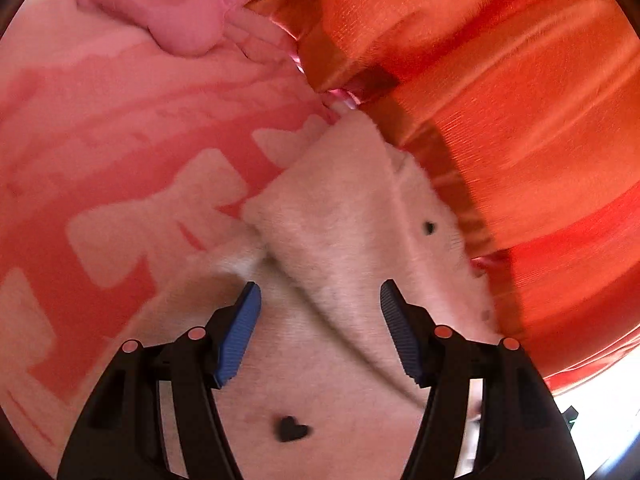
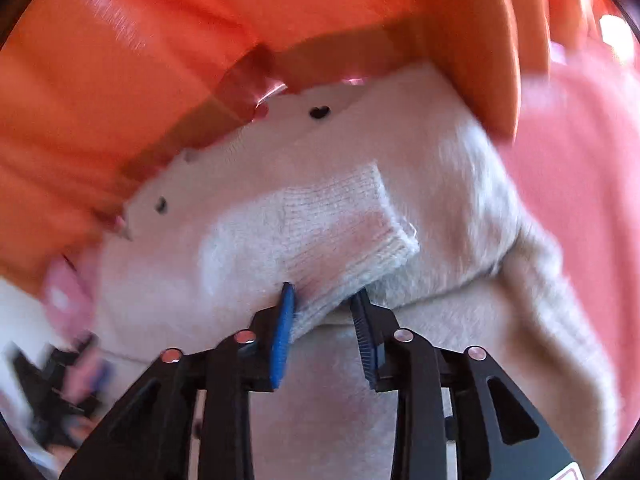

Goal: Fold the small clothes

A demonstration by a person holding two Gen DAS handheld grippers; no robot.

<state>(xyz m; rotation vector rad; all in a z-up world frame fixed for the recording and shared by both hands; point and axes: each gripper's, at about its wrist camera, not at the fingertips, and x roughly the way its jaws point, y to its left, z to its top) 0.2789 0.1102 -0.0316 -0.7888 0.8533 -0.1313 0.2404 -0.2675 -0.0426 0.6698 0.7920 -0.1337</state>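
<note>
Sweater (image 2: 400,152), cream and fuzzy, lies on the pink blanket (image 1: 100,120): soft, light, floppy. Right gripper (image 2: 324,300) jaws pinch its ribbed cuff (image 2: 352,224), a firm hold; left gripper (image 1: 320,292) jaws hang apart above a fold.

No legible text or labels.

You've got a fuzzy, matt cream knit sweater (image 2: 400,168) with a ribbed cuff (image 2: 352,224), lying by shiny satin-like orange fabric (image 1: 500,80). Gripper pads (image 1: 240,332) look like ridged blue rubber on matt black plastic.
</note>
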